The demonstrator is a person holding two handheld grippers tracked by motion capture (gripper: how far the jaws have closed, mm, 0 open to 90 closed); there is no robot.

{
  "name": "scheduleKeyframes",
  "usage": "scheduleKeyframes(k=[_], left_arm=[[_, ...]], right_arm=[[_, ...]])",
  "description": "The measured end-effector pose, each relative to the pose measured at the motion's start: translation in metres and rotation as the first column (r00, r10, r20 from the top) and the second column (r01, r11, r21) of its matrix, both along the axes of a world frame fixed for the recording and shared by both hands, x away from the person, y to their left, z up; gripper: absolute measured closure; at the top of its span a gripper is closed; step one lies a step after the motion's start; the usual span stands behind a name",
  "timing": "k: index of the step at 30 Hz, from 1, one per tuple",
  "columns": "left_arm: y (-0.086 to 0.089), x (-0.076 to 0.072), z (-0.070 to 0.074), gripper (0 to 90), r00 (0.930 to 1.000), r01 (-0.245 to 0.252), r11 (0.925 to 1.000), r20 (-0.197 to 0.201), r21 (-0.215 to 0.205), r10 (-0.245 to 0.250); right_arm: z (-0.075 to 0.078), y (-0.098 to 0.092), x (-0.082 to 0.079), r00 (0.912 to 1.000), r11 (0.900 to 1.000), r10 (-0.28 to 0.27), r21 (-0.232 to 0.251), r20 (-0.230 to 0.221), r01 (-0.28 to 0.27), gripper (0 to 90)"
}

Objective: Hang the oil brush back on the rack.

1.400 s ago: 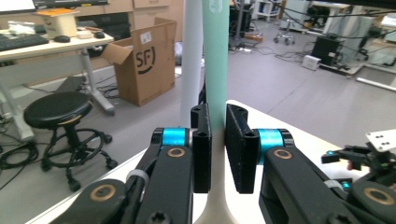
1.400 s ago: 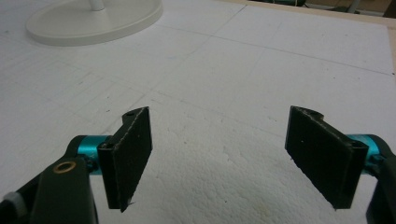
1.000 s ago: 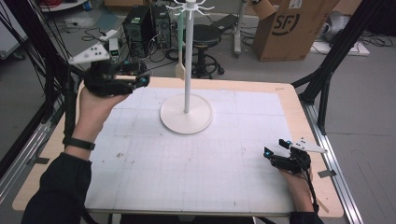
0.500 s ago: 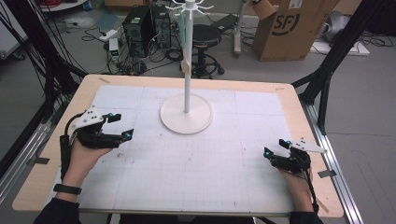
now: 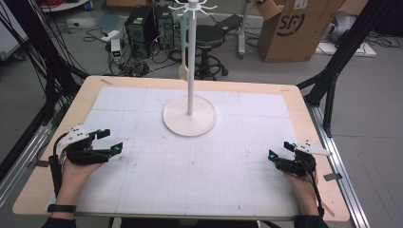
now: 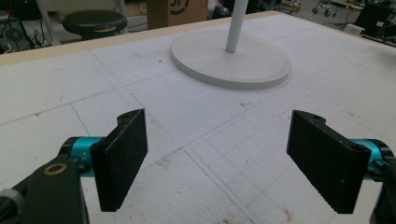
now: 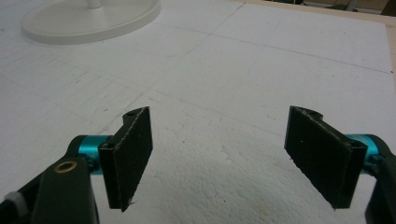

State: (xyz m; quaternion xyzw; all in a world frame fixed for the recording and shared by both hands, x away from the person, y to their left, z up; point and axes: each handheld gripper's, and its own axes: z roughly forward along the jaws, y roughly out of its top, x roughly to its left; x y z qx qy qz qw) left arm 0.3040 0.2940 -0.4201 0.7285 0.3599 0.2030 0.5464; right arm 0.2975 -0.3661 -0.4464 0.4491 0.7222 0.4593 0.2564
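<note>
Desk carried a white gridded mat. White stand sat on the mat near the far edge, centred, pole upright, hooks at top. Left gripper sat by the left edge, nearer the front corner, jaws wide, nothing between them. Right gripper sat by the right edge near the front, jaws wide too, empty. Both well apart from the stand.

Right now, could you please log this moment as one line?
left gripper: open, empty, table's left | right gripper: open, empty, table's right | white round-based pole stand: centre, untouched
</note>
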Motion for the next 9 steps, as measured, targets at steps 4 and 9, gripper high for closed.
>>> scheduleKeyframes(k=[4, 9], left_arm=[[0.0012, 0.0010, -0.0031, 21.1, 0.9999, -0.003, 1.0000, -0.013, 0.002, 0.003], [-0.0007, 0.0010, -0.0045, 21.1, 0.9998, 0.002, 0.9999, -0.021, 0.012, -0.002]], right_arm=[[-0.0001, 0.0007, -0.0002, 1.0000, 1.000, 0.002, -0.003, 0.000, -0.002, 23.0], [0.0000, 0.0013, -0.0005, 1.0000, 1.000, 0.004, -0.005, -0.001, -0.004, 23.0]])
